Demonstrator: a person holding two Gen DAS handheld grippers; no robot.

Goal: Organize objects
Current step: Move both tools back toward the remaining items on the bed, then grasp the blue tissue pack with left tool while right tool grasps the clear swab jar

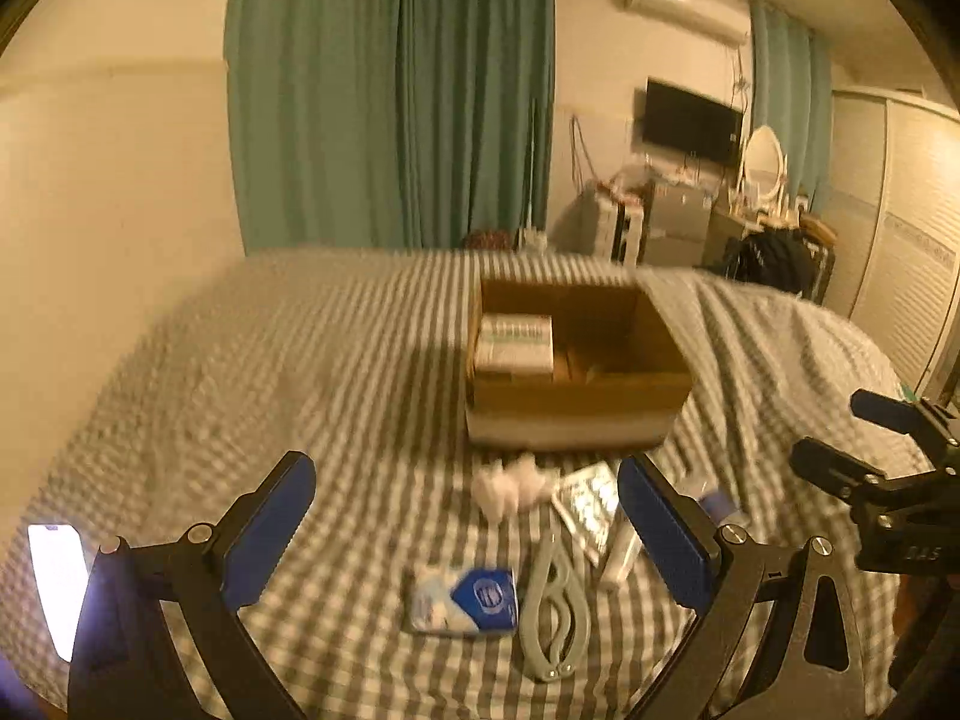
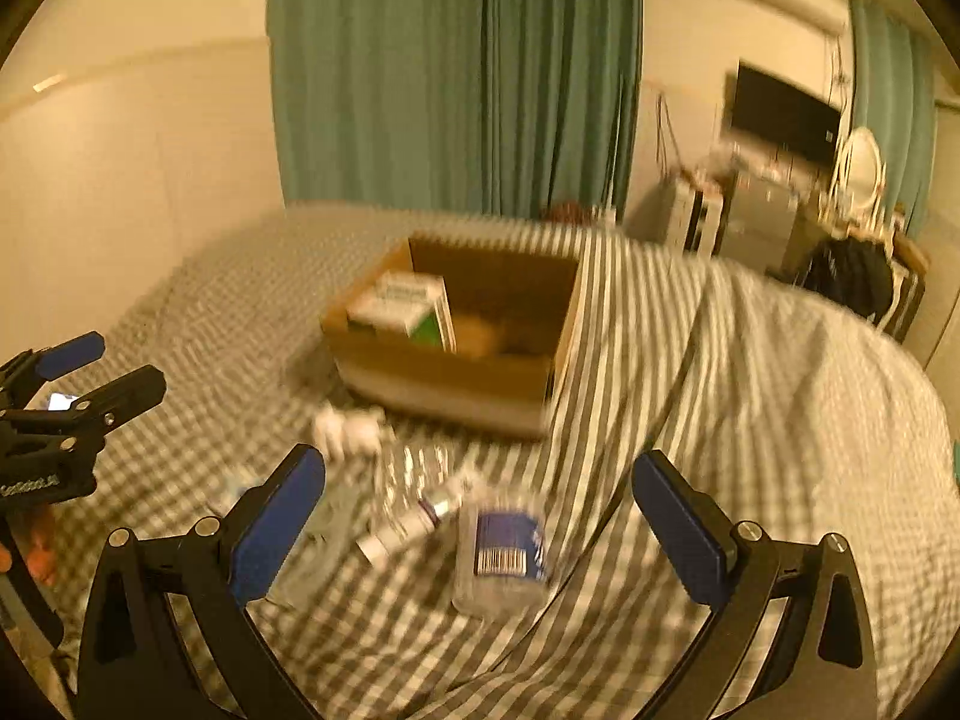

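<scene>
**A:** Between the blue pads of the left claw [image 1: 465, 540], nothing is getting gripped. It's hanging wide apart over the checked bed [image 1: 240, 372], with a blue-and-white packet [image 1: 465, 600] and grey scissors [image 1: 552, 606] lying right under the gap. The right claw [image 2: 480, 528] is doing the same thing, spread apart and empty, sitting over a clear bottle with a barcode label [image 2: 501, 552] and a small white tube [image 2: 414, 522].

**B:** So what's going wrong from here, you reckon?

**A:** Stuff is lying packed together. Just past the scissors there's a foil blister pack [image 1: 585, 501] and a white fluffy wad [image 1: 510, 486], all nearly touching. Closing on one thing is probably going to be nudging its neighbour. Bedding is soft too, and there's a big fold of duvet [image 2: 630, 360] leaning on the box's right side, so the bottle could be rolling into a crease. Both views are blurring, which isn't helping aim.

**B:** And the box?

**A:** Cardboard box [image 1: 576, 402] is sitting open further up the bed, well past the loose items. A white carton with green print [image 1: 515, 343] is lying at its left end; the rest is looking mostly free, though something brownish is in there I can't make out.
</scene>
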